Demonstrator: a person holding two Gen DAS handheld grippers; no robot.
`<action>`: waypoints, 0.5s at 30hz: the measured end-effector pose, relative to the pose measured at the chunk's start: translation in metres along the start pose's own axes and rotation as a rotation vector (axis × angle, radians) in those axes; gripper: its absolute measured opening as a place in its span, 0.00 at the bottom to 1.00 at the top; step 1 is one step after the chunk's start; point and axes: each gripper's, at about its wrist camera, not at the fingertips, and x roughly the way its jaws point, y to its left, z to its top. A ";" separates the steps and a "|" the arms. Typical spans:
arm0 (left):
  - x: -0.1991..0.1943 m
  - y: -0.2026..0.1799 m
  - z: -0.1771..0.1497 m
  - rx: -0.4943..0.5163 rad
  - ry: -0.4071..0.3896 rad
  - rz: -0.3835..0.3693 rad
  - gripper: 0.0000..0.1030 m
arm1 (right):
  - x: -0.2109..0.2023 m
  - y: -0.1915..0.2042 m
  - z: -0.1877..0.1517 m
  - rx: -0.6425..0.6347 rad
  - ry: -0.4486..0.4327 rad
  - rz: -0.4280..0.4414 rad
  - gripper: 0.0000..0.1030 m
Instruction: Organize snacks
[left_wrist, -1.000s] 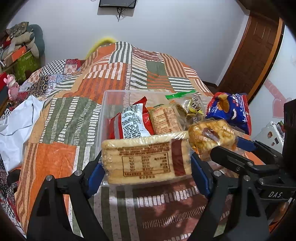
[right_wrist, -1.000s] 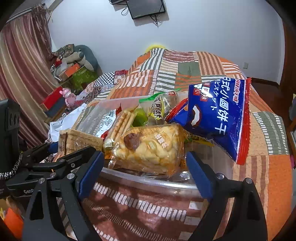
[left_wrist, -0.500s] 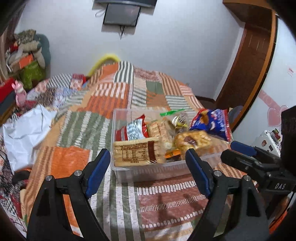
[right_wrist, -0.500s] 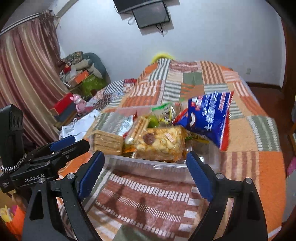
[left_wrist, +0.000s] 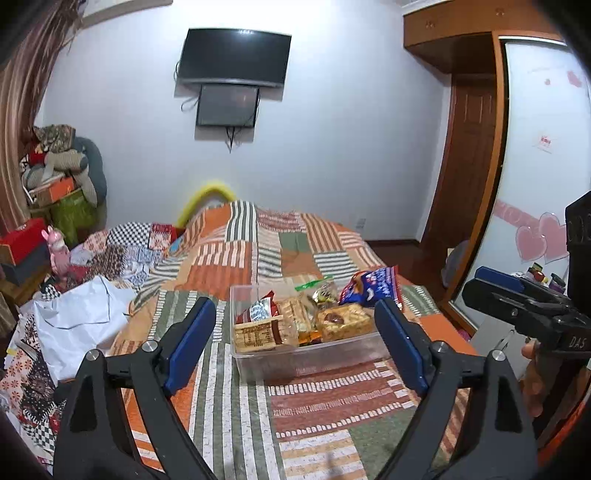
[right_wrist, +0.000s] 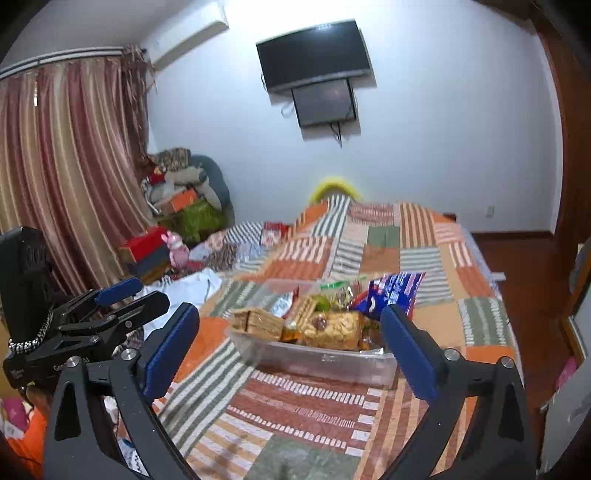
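Observation:
A clear plastic bin (left_wrist: 306, 354) (right_wrist: 325, 360) stands on the patchwork bedspread, full of snack packs. In it lie a tan wafer pack (left_wrist: 258, 334) (right_wrist: 258, 321), a golden biscuit bag (left_wrist: 345, 321) (right_wrist: 336, 328), a red-and-white bag (left_wrist: 258, 310) and a blue cracker bag (left_wrist: 373, 288) (right_wrist: 395, 291). My left gripper (left_wrist: 295, 332) (right_wrist: 147, 293) hovers short of the bin. Its jaws are opening and nothing is between them. My right gripper (right_wrist: 290, 325) (left_wrist: 484, 286) hangs beside it, also back from the bin, jaws opening on nothing.
A white plastic bag (left_wrist: 81, 317) lies on the bed at the left. Boxes and a pink toy (right_wrist: 177, 251) crowd the left bedside, with a curtain behind. A wooden wardrobe and mirror door (left_wrist: 535, 184) stand to the right. The bedspread (left_wrist: 332, 406) stretches in front of the bin.
Both grippers have drawn back and up from the bin and tilted more level. The wafer pack that was between the left pads now lies in the bin. Both jaws stand wider.

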 end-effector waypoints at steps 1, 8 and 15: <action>-0.008 -0.002 0.000 0.002 -0.018 0.004 0.86 | -0.005 0.001 0.000 -0.003 -0.014 -0.003 0.97; -0.052 -0.018 0.000 0.027 -0.107 0.018 0.97 | -0.038 0.004 -0.005 0.008 -0.099 -0.008 1.00; -0.071 -0.022 -0.006 0.013 -0.150 0.025 1.00 | -0.049 0.009 -0.013 -0.005 -0.125 -0.028 1.00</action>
